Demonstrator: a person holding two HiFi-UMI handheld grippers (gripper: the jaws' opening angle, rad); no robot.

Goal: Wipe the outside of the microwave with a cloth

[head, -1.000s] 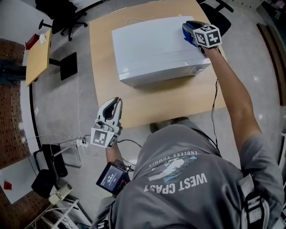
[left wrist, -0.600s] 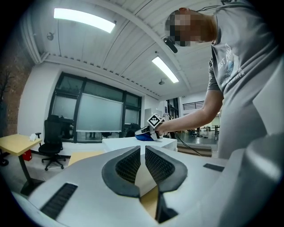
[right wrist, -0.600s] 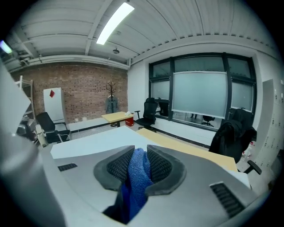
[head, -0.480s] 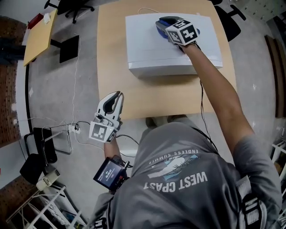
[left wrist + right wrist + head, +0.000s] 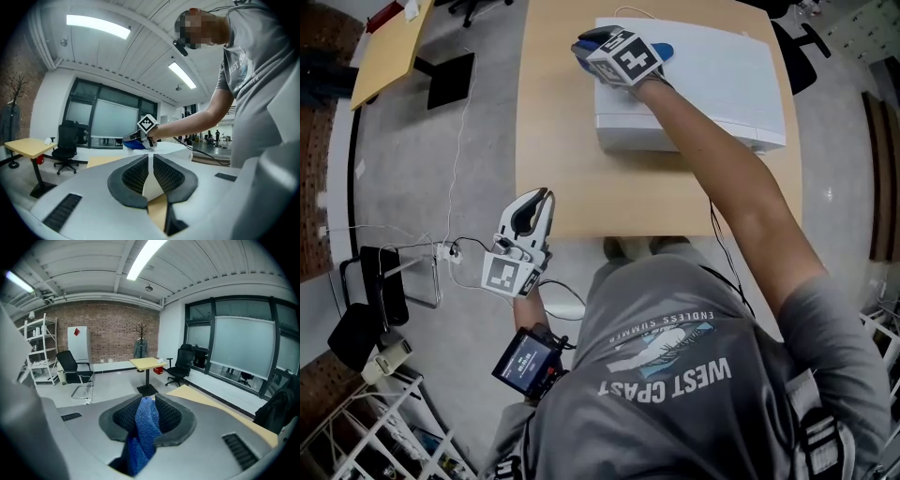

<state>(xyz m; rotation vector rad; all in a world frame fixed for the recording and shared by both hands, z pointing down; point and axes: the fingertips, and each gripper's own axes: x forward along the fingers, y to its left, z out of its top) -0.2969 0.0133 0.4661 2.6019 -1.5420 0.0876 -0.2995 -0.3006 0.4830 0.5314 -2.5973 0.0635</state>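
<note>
While left tongs (image 5: 542,197) hang shut (empty), cloth (image 5: 145,432) pinched in right tongs (image 5: 149,403), on microwave (image 5: 712,75).

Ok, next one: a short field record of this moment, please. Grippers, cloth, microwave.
right gripper: shut on blue cloth, at the far left corner of the microwave's top
left gripper: shut, empty, held by the table's near left corner
microwave: white, on wooden table
stage: top being wiped, apparently
</note>
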